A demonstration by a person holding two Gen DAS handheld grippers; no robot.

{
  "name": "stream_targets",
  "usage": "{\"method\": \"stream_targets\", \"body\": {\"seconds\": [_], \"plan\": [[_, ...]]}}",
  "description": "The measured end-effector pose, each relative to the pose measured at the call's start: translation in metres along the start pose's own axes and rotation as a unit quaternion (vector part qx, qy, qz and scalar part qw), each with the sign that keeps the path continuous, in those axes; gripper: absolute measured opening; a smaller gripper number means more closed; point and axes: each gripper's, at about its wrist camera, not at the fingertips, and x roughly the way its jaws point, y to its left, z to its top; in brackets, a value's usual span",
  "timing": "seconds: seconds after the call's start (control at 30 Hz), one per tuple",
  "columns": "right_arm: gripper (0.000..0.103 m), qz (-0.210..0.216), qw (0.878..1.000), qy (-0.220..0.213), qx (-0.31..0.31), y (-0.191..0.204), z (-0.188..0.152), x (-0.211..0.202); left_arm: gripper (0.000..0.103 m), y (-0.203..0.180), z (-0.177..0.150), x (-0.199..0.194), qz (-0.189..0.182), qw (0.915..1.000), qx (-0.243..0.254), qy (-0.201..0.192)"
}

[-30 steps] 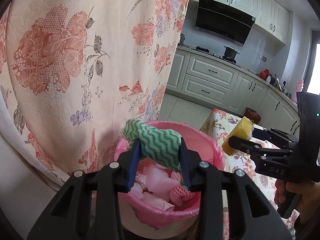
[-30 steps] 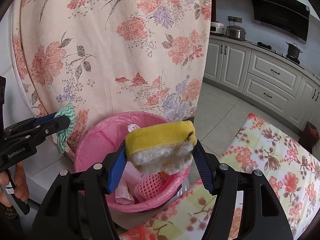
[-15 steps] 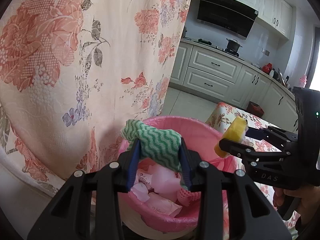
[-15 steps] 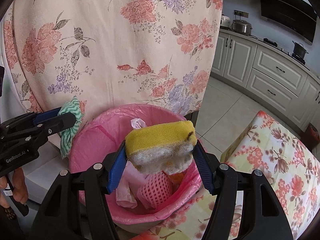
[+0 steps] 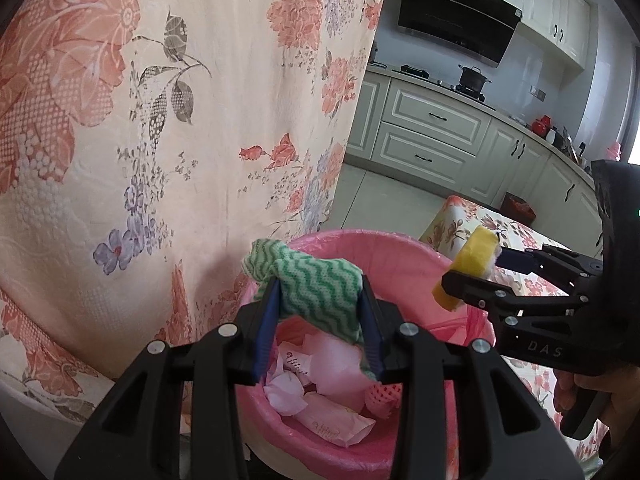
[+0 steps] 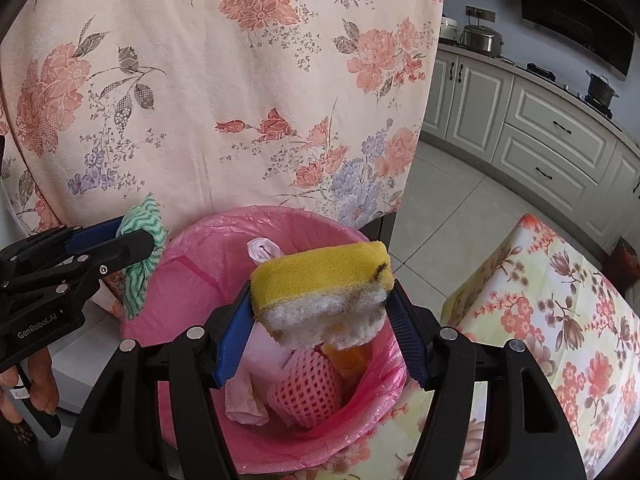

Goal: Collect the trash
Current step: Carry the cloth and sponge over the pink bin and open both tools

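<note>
A pink-lined trash bin (image 6: 208, 256) holds pink wrappers (image 5: 336, 426) and a foam net sleeve (image 6: 306, 392). Above its opening, the left gripper (image 5: 318, 320) has its jaws clenched on a green-striped cloth (image 5: 316, 288); the right gripper (image 6: 320, 320) has its jaws grasping a yellow sponge (image 6: 320, 276). A floral curtain (image 6: 220, 88) hangs behind.

There are two grippers: the left gripper (image 5: 318, 312) holds one green-and-white cloth (image 5: 316, 292), and the right gripper (image 6: 320, 312) holds one yellow sponge (image 6: 320, 280). One pink-lined bin (image 6: 208, 276) sits below them, with one pink foam net (image 6: 306, 390) and several pink wrappers (image 5: 332, 424) inside.
</note>
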Motion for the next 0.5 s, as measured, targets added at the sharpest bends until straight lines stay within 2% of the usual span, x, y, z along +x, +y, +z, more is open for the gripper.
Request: {"method": "stream_targets", "body": {"seconds": [0.5], "plan": [[0.063, 0.002, 1.0, 0.007, 0.0, -0.001, 0.007, 0.011, 0.041, 0.007, 0.003, 0.003, 0.008, 0.9998, -0.016, 0.002]]}}
